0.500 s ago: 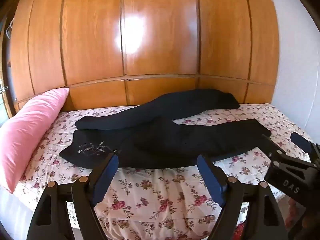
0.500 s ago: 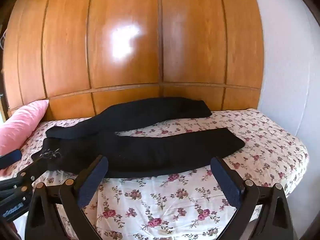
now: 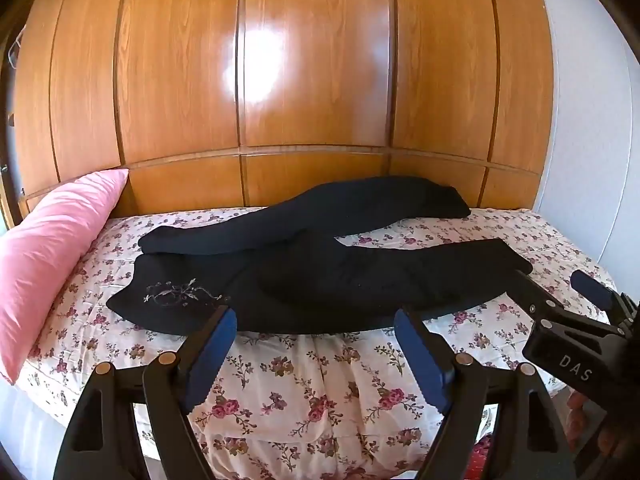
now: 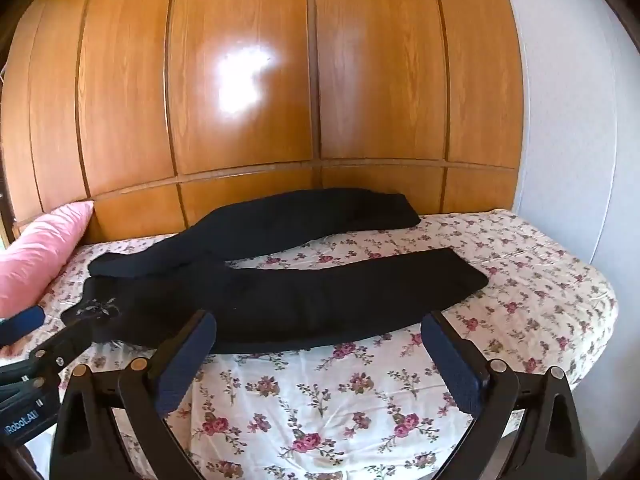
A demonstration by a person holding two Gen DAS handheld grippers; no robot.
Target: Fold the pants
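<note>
Above the bed [image 3: 280, 380], left gripper [image 3: 316, 344] and right gripper [image 4: 320, 352] hover wide open — black pants [image 3: 320, 280] unfolded.

We see the pillow [image 4: 38, 254] cut off at the left edge, the pants' [image 3: 320, 280] embroidery [image 3: 178, 292] too small to read.
</note>
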